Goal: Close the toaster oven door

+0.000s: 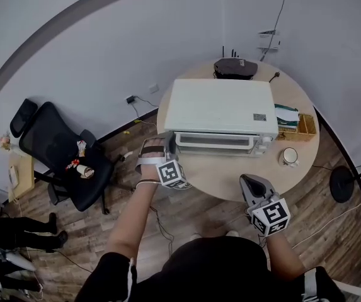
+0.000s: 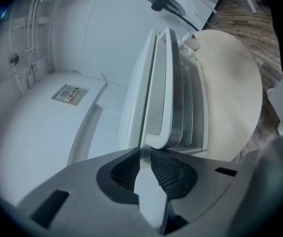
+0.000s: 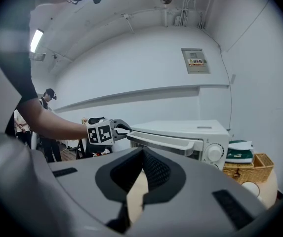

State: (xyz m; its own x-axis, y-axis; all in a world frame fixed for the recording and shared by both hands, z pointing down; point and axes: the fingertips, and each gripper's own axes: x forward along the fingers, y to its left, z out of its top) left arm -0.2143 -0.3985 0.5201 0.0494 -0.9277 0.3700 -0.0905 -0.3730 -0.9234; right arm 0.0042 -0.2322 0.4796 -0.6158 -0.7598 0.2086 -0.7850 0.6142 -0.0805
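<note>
Your white toaster oven [image 1: 221, 109] sat on the round, pale wooden desk [image 1: 230, 175], towards its far side, with the front facing you. Its glass-fronted door [image 1: 215, 142] stood nearly upright against the oven front; I could not tell whether it had seated fully.

You held your left claw [image 1: 157, 141] at the left end of the door. In the left gripper view its jaws stood a little apart, and only the white oven surface showed through the narrow gap. No pad pressed on anything. The rounded end of the white bar handle [image 2: 168, 83] lay just ahead of the tips. From the right gripper view, the same left claw [image 3: 121, 128] reached to the left corner of the door, at or touching the handle's end.

Your right claw [image 1: 252, 180] hovered over the near edge of the desk, well apart from the oven. Its tips met with nothing between them, and it pointed towards the oven front.

To the right of the oven, a white ceramic mug [image 1: 289, 156] stood on the desk, with a small wicker basket [image 1: 306, 126] behind it. A black office chair [image 1: 60, 153] stood on the wooden floor to your left.
</note>
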